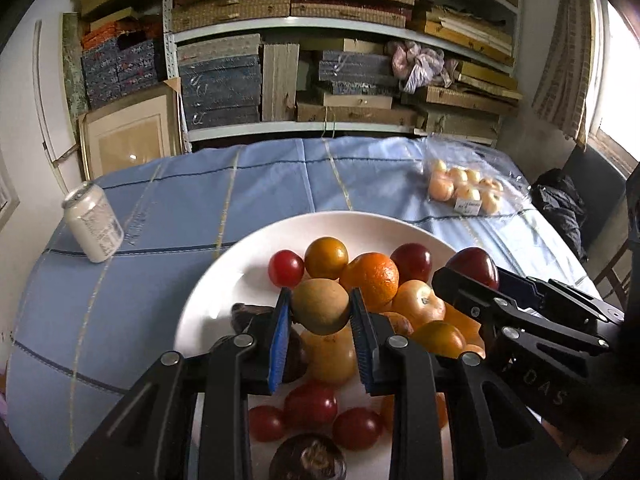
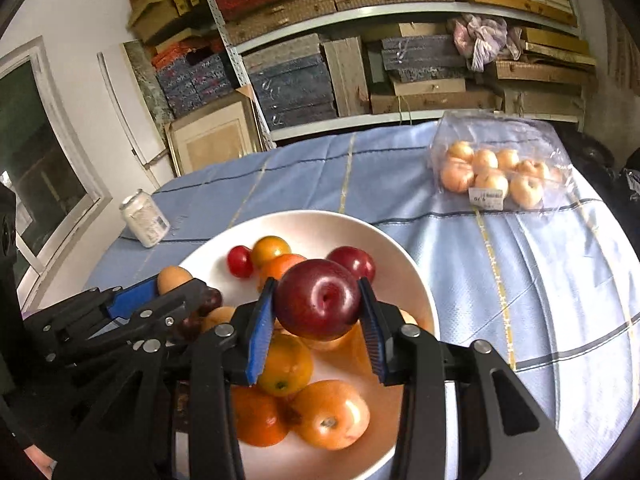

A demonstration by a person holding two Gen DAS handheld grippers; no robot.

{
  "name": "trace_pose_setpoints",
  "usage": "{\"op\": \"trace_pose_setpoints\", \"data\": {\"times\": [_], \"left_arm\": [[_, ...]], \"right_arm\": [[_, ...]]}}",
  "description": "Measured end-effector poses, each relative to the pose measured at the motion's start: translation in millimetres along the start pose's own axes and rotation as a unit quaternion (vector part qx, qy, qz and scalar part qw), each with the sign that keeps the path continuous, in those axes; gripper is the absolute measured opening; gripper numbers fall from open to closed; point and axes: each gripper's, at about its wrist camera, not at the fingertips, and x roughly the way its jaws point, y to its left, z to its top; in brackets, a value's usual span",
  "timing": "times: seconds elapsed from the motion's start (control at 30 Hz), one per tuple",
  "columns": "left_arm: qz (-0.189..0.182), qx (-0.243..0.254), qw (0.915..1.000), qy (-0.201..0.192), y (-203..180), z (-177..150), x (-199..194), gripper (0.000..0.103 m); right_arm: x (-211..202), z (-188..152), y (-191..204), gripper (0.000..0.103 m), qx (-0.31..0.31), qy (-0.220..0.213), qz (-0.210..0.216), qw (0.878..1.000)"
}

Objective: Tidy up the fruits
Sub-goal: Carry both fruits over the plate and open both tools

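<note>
two grippers hold fruit over plate [image 1: 208,300].

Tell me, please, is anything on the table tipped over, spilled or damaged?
Nothing stands out. The white can stands upright, the bag of fruit lies closed on the blue cloth, and nothing has spilled.

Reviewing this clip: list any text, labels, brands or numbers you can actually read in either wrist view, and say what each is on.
"DAS": raised letters on the right gripper body, left wrist view; possibly part of a longer word.
White can: printed panel, too small to read.
Price sticker on the bag of pale fruit: digits there, too blurred to read.
Nothing else carries legible text.
</note>
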Motion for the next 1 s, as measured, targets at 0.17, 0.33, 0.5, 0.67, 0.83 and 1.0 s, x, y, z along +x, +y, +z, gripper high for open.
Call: {"op": "trace_pose_setpoints", "data": {"times": [0.17,0.33,0.5,0.67,0.83,1.0], "left_arm": [[0.003,0.003,1.0,0.005,-2.8,-2.3,15.6,0.029],[0.005,0.0,0.9999,0.011,-3.4,-5.4,26.7,0.029],[0.002,-0.002,1.0,0.008,-3.8,-6.1,26.3,0.033],[0.015,-0.011,0.9998,0.001,-1.5,-5.3,21.7,0.053],[0.034,-0.034,0.9987,-0.019,10.6,-5.7,6.8,0.083],[0.052,-0.006,0.998,-0.036,2.2,-5.1,-15.1,0.087]], "right_arm": [[10.6,-3.4,-5.7,0.039,0.001,0.008,0.004,1.0],[14.9,-4.4,-11.1,0.04,0.004,0.01,0.004,1.0],[10.5,-3.5,-9.5,0.041,0.002,0.003,-0.003,1.0],[3.2,-1.4,-11.9,0.042,0.009,-0.007,-0.006,1.0],[-14.2,3.9,-12.1,0.048,0.019,-0.023,0.005,1.0],[-44.3,3.8,3.5,0.048,0.002,-0.045,0.01,0.999]]}}
